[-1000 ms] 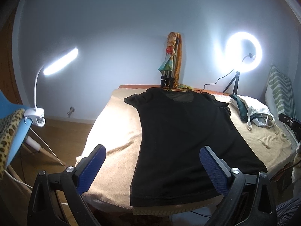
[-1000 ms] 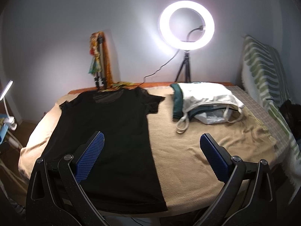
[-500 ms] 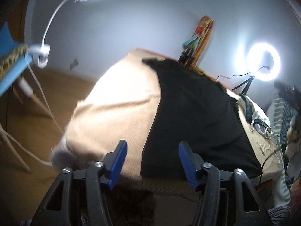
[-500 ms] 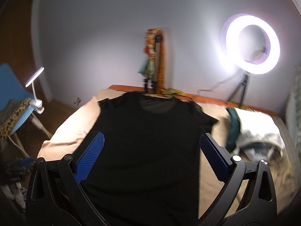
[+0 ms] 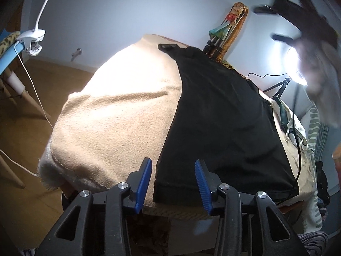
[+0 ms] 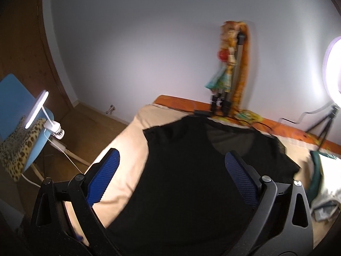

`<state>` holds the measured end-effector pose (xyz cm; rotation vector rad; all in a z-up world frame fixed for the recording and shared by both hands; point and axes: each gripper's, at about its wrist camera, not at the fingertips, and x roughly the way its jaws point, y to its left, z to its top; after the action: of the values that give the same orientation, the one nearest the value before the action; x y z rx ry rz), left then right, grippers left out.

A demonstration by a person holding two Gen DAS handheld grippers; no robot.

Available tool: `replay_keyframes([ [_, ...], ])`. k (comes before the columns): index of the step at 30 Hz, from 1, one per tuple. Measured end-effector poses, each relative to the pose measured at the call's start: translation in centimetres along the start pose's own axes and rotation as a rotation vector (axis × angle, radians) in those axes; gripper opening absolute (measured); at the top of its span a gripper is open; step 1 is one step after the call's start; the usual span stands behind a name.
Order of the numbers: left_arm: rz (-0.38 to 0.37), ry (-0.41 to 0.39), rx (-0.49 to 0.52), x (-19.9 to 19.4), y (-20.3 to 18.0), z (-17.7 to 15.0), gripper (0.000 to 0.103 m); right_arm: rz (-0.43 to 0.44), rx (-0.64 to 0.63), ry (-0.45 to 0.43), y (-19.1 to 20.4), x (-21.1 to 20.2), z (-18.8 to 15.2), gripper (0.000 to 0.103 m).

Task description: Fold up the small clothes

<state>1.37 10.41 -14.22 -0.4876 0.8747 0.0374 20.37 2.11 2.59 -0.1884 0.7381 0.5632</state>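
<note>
A black T-shirt lies flat on a beige blanket, collar toward the far wall. My left gripper is low at the near hem. Its jaws are closing with the shirt's near left corner between the blue pads, and a gap still shows on both sides. My right gripper hangs wide open above the shirt, just below the collar, with nothing held. In the left wrist view the right gripper and the hand that holds it are a dark blur at the upper right.
A pile of white and green clothes lies right of the shirt. A ring light and a tripod with a doll stand at the back. A clip lamp sits on a blue chair at the left. A black cable runs along the shirt's right edge.
My left gripper has sunk to the shirt's near left corner and its jaws have narrowed. My right gripper has swung left, from the bare blanket by the clothes pile to above the shirt.
</note>
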Motion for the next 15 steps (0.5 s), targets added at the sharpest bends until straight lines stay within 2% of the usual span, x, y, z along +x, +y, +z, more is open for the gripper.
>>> replay_keyframes([
  [7, -0.079, 0.074, -0.055, 2.1, 1.1, 0.1, 0.037, 0.041, -0.037, 0.107, 3.5, 10.1, 3.1, 0.092],
  [12, -0.052, 0.083, -0.031, 3.1, 0.6, 0.2, 0.030, 0.032, -0.064, 0.185, 5.0, 17.6, 3.3, 0.087],
  [15, -0.044, 0.078, -0.023, 3.4, 0.7, 0.4, 0.020, 0.017, -0.104, 0.228, 5.6, 21.5, 3.2, 0.084],
])
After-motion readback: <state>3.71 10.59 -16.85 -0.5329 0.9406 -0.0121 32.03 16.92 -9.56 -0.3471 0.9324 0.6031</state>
